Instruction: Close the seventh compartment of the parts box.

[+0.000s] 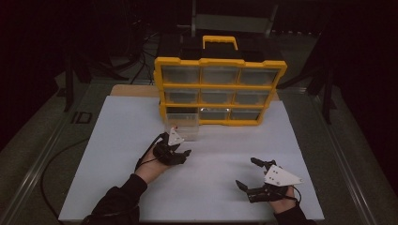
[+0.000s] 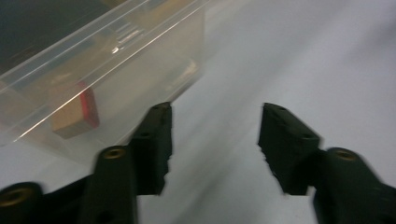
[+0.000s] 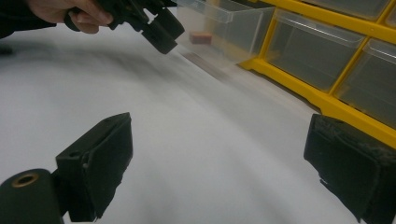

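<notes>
White board covers the table under your hands, with dark floor and stands all around it. Your left gripper sits near the middle of the board, its jaws parted with nothing between them; in the left gripper view you see bare board in the gap, and one jaw tip stands just beside the front wall of the clear drawer. No frame shows it touching that wall, and I cannot tell whether it does. Your right gripper rests lower right on the board, well apart from the left one, jaws spread wide and empty; the right gripper view shows plain board between them.

Just beyond your left gripper, the clear drawer is pulled out of the bottom-left slot of the yellow cabinet and stands on the board. Inside it lies a small block of tan with a red face, near the drawer's front; from your right gripper's side the block shows through the clear wall. Behind the drawer, the cabinet stands upright at the far edge of the board, three rows of three clear drawers, a yellow handle on top.
</notes>
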### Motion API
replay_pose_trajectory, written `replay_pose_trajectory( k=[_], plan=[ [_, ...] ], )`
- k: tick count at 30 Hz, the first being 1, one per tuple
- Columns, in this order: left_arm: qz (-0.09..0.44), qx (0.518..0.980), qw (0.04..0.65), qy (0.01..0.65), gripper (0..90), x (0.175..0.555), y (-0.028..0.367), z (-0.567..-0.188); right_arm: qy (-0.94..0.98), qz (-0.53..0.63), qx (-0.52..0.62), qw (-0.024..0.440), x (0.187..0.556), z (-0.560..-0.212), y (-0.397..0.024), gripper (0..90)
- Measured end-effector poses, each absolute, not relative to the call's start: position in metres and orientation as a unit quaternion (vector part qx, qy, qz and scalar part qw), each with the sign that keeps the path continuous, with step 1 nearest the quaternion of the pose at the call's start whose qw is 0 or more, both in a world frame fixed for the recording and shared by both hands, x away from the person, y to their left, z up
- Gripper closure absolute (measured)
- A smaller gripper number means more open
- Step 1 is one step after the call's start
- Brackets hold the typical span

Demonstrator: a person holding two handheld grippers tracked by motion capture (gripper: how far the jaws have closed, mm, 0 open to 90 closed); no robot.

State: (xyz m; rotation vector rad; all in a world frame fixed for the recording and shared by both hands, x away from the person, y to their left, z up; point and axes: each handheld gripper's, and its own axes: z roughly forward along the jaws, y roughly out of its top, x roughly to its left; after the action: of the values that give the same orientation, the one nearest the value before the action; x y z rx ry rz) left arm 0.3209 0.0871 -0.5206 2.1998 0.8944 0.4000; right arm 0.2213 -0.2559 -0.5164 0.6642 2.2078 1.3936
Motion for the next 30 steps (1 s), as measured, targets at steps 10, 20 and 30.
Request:
replay_pose_trajectory(
  k=[10, 20, 30],
  plan=[
    [0.160, 0.855, 0.340, 0.357, 74.3, 0.326, 0.080, -0.525, 0.799, 0.505, 0.240, 0.222, 0.221, -0.516, -0.256, 8.3],
    [0.167, 0.837, 0.354, 0.383, 89.3, 0.334, 0.079, -0.522, 0.799, 0.505, 0.241, 0.221, 0.221, -0.516, -0.256, 8.3],
    [0.179, 0.843, 0.341, 0.375, 89.8, 0.339, 0.075, -0.525, 0.799, 0.505, 0.241, 0.221, 0.221, -0.517, -0.256, 8.3]
  ],
)
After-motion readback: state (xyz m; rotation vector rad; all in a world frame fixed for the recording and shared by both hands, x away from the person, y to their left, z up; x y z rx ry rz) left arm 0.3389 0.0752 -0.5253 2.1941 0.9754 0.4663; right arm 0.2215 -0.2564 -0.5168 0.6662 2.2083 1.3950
